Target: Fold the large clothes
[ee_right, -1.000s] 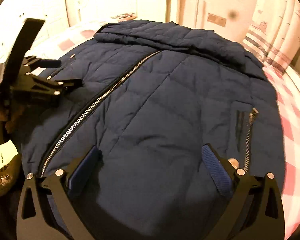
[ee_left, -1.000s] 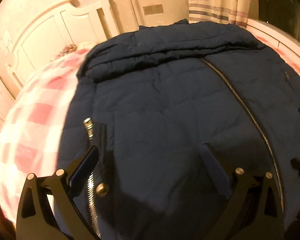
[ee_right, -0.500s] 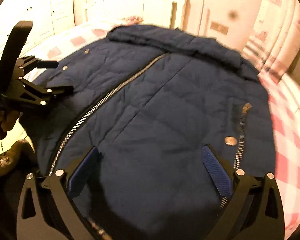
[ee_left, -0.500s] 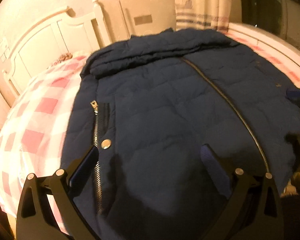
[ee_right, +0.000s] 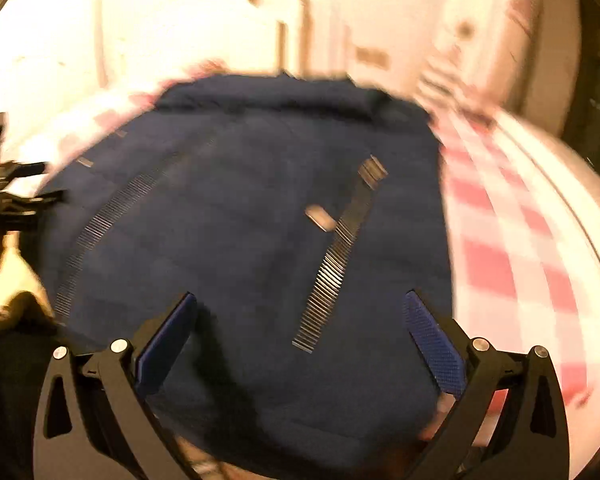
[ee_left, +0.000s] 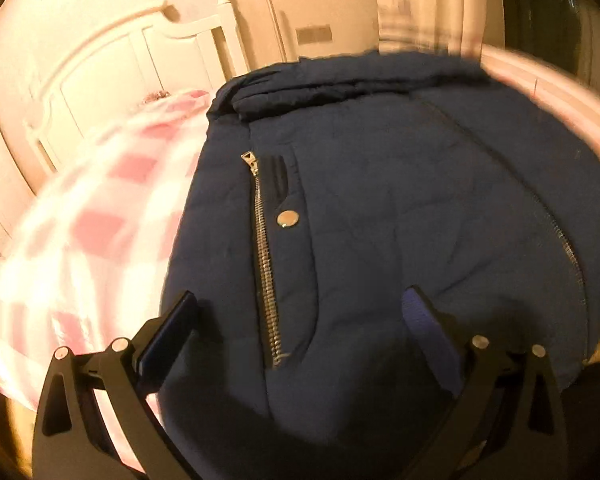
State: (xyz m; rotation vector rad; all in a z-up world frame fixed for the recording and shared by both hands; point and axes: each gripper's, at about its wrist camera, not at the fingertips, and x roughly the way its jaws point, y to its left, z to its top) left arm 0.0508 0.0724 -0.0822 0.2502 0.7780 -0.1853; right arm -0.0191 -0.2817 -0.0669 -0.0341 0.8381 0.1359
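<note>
Only the right wrist view shows the left gripper (ee_right: 40, 182) beside the jacket (ee_right: 240, 220).

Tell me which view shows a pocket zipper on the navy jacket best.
Left wrist view: its pocket zipper on the navy jacket is sharp, teeth and pull distinct. Right wrist view shows the other pocket's zipper, smeared by motion blur.

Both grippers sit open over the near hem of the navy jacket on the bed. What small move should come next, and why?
Probably lower both and close on the hem. The left gripper and right gripper are open and empty, and the navy quilted jacket lies flat and zipped on the checked bedsheet, unfolded, each pocket zipper between the fingers.
</note>
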